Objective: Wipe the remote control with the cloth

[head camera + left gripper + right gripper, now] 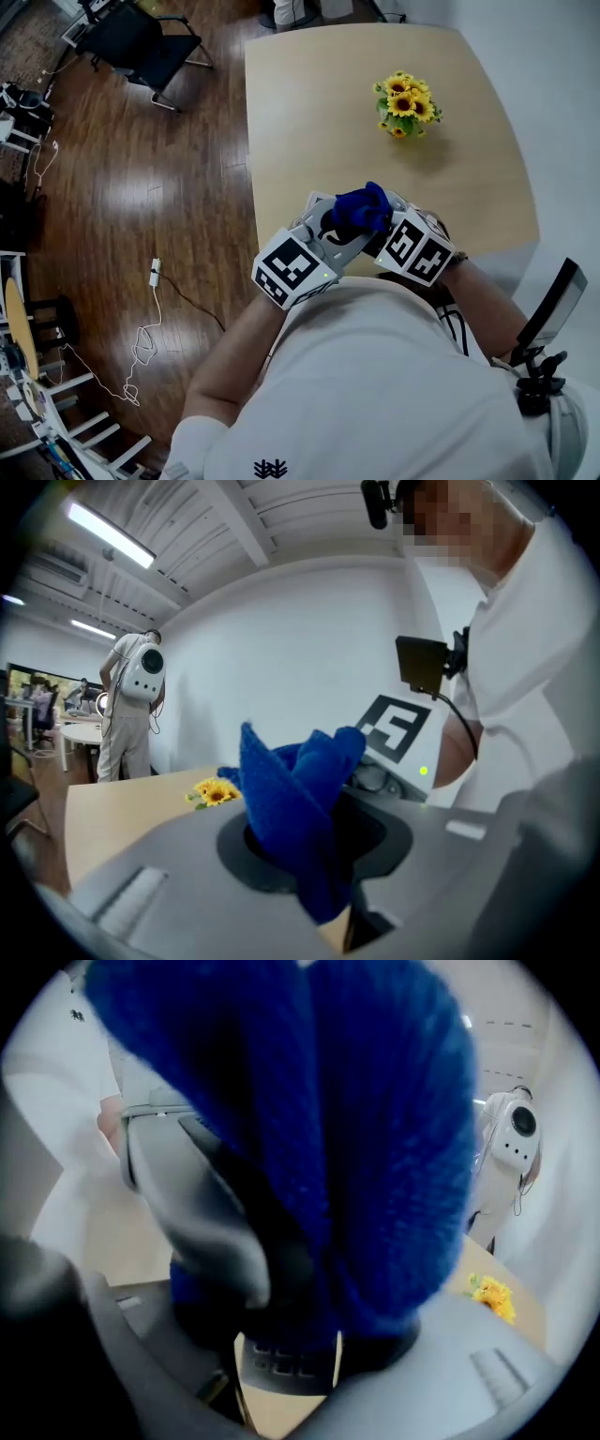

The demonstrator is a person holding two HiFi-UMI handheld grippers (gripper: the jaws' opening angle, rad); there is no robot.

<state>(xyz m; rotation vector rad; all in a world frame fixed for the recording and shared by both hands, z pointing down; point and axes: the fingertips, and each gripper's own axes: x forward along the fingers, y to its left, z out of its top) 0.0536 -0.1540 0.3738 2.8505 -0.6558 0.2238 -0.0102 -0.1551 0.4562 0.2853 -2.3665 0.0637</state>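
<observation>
A pale wooden table (pixel 309 103) is seen from above in the head view. Both tools are held over its near edge, just in front of the person's white shirt, w/ tips turned toward each other and almost meeting. The L gripper (pixel 330 232) is brought in from the left and the R gripper (pixel 377 228) from the right. A crumpled blue fleecy cloth (pixel 361 208) is bunched btwn them.

Key relation: the dark, button-faced remote control (pixel 281 1358) is carried in the R gripper (pixel 286 1374), and its long axis is judged to run out along the jaws' own line. Only the near end, w/ rows of keys, is exposed. The rest is covered by the cloth (pixel 375 1147), so the wiping surface is already laid over the remote's far part. The coming stroke is judged to be made along that axis by the L side, w/ the R side kept steady.

Claws: the R jaws are pressed hard onto the remote's two long sides. The L gripper (pixel 319 888) is clamped on a lower fold of the cloth (pixel 300 780), w/ the remainder standing up in peaks above it.

A small bunch of yellow sunflowers (pixel 406 105) is set well apart at the table's far side and is not involved.
</observation>
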